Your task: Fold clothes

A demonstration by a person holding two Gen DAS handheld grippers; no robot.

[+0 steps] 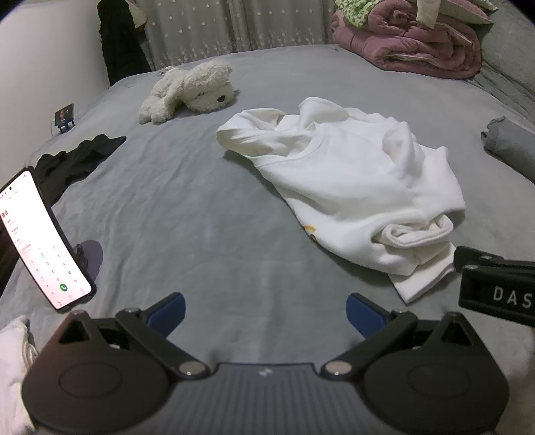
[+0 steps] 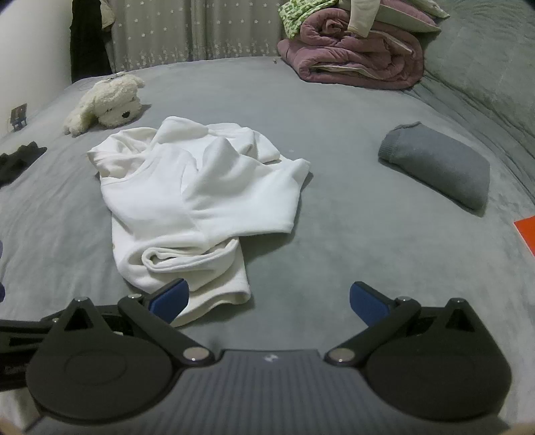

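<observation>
Centrally on the grey bed (image 2: 334, 134) a white hoodie (image 2: 187, 200) is shown, crumpled and unfolded, with its hood bunched toward the far side and one sleeve rolled across its near hem. The left tongs (image 1: 265, 313) are seen held over bare bedding with their blue-padded fingers (image 1: 167, 313) spread wide and nothing between them; the hoodie lies ahead and to their right. The right tongs (image 2: 269, 302) are likewise presented wide apart and empty, the left blue pad (image 2: 169, 299) overlapping the near hem of the hoodie in the view, though contact cannot be judged. In the left wrist view the black body of the right tongs, lettered "DAS", is visible at the right edge, just beside the hem. A folded grey garment (image 2: 434, 167) is placed on the bed to the right of the hoodie, well apart from it. A white plush dog (image 2: 107, 103) is laid beyond the hoodie toward the far left, and a black garment (image 1: 72, 160) is spread near the left edge of the bed. A purple quilt (image 2: 354, 53) is piled at the far side, before a star-patterned curtain (image 2: 187, 30). A lit phone (image 1: 43, 244) showing a dial pad is propped at the near left in the left wrist view. An orange corner (image 2: 526, 234) is cut off at the right edge.
</observation>
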